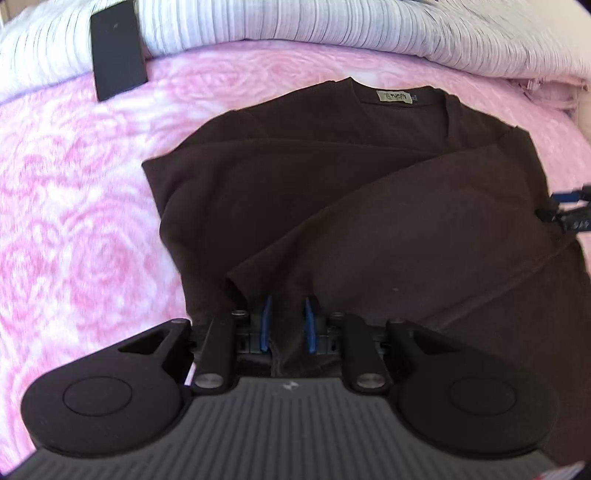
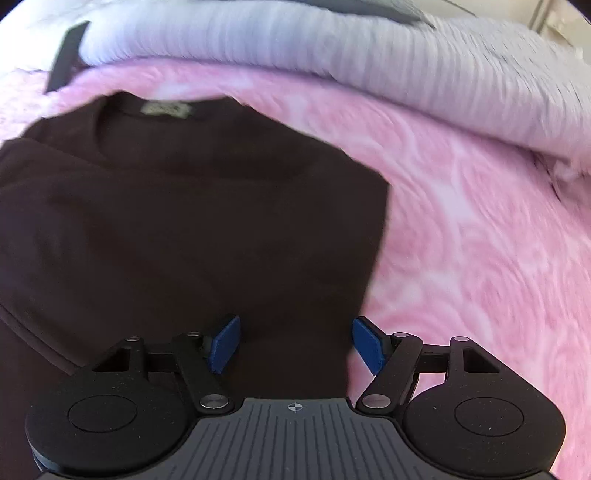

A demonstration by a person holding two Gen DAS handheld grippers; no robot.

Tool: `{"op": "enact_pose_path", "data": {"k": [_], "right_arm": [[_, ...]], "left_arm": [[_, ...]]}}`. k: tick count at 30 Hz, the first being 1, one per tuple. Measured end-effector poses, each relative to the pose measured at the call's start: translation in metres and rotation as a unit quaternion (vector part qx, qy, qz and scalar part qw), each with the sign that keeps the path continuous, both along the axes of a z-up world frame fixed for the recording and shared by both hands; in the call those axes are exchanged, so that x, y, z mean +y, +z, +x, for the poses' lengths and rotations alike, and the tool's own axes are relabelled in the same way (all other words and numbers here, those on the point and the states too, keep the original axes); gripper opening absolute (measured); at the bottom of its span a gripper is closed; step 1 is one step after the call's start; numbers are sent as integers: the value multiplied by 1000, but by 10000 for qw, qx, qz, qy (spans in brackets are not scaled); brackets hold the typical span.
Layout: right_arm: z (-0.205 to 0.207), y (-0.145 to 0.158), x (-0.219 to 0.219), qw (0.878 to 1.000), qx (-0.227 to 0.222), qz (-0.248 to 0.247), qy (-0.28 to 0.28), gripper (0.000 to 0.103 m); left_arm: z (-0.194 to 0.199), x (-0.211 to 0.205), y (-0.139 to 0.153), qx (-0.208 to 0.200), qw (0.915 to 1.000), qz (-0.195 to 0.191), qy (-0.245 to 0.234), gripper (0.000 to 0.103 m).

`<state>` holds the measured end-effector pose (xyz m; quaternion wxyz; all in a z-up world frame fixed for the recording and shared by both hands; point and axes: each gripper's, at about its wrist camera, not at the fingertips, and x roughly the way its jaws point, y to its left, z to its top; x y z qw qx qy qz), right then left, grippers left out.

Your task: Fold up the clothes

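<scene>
Jaws first: those of the left gripper (image 1: 288, 325) stand narrow with a fold of the shirt (image 1: 332, 192) bunched between the blue pads (image 1: 266, 323). A sliver of gap shows on each side of the cloth, so I judge the pinch is off or nearly so, though the dark fabric makes this hard to be sure of. Those of the right gripper (image 2: 295, 345) are spread wide and empty, hovering over the shirt's near right part with nothing between them.

As for the shirt, it is a dark brown knit lying flat on the pink blanket (image 1: 74, 221), collar and label (image 1: 395, 98) pointing away from both cameras. Its left side is already turned in across the body, the flap running diagonally down from the collar. In the right view, which is smeared, the right edge looks straight and the sleeve seems tucked under.

It should handle as light, limp and unbreakable cloth that sags and creases wherever it is unsupported, and clings a little to the fleecy blanket. Best taken at a hem or folded edge, pinching every layer together, one gripper at each bottom corner.

Beyond the collar lies a ribbed white cover (image 1: 332, 26), with a flat black slab (image 1: 118, 48) resting against it.
</scene>
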<state>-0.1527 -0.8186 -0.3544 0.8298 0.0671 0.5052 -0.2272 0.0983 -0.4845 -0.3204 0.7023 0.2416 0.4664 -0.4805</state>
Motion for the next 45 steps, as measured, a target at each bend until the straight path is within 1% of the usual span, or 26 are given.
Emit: {"op": "enact_pose_path", "data": {"k": [2,3,4,5,6,10,11,12,13,14,15,17,19,21,25,27,29,31,32,34,36,38,39,40,43,45], "right_arm": [[-7,0,-3,9999,22,70,-80,70],[-9,0,-4,9999,35,67,-76,70],[-10,0,-4,10000,47,41,-46,70],[-11,0,-4,10000,60,15,-17,70],[-12,0,-4,10000,55,8,-8,70],[-14,-2,-2,10000,19,-2,-23,70],[-14,-1,-1,10000,20,-15,-26,70],[-14,-1,0,10000,22,-28,-29,70],[-14,-1,1,10000,23,-41,-33,70],[-14,-1,1,10000,34,-55,-26,70],[-14,-1,2,10000,52,-72,-10,70],[-12,0,3,9999,87,-107,26,70],[-10,0,3,9998,120,-135,53,70],[-9,0,3,9997,154,-154,53,70],[-7,4,4,9995,249,-197,4,70],[-6,9,5,9994,245,-252,-45,70],[-6,19,5,9992,46,-372,-98,70],[-2,31,3,9983,-311,-485,-103,70],[0,37,1,9973,-489,-542,-105,70],[12,39,-5,9960,-653,-612,-19,70],[26,29,-17,9946,-591,-848,-47,70],[39,17,-31,9924,-488,-1123,-105,69],[44,10,-42,9911,-396,-1252,-235,69],[45,4,-56,9897,-348,-1298,-496,69],[34,1,-98,9812,-422,-1039,-1571,69],[22,12,-100,9785,-548,-920,-1762,69]], "left_arm": [[8,6,8,116,9995,-211,211,15],[14,8,13,161,9985,-387,355,16],[20,7,14,194,9978,-459,439,18],[27,6,14,226,9970,-529,522,27],[34,5,15,258,9960,-599,605,29],[44,-11,-6,426,9988,-104,231,28],[44,-14,-11,453,9989,23,127,18],[39,-13,-6,343,9994,-60,8,6],[34,-13,0,230,9996,-146,-112,5],[25,-10,10,-88,9990,-388,-190,5],[18,-6,18,-452,9973,-522,-233,5],[4,0,34,-1179,9894,-782,-316,6],[4,3,28,-1283,9891,-678,-237,9],[8,1,15,-1178,9926,-277,-121,10],[18,11,12,-1063,9937,-205,295,11],[19,16,18,-1114,9926,-309,379,10],[16,16,23,-938,9940,-536,192,10],[12,17,28,-759,9942,-763,3,10],[9,11,24,-679,9946,-769,-181,11],[1,1,6,-517,9958,-595,-466,11],[-1,-9,-20,-346,9976,-277,-529,13],[-6,-6,-25,-538,9956,-450,-629,13],[-7,-6,-26,-569,9951,-463,-663,13],[-7,-6,-26,-598,9946,-475,-698,13],[-7,-9,-23,-576,9946,-437,-739,13],[-7,-13,-18,-598,9950,-346,-717,13]]}}
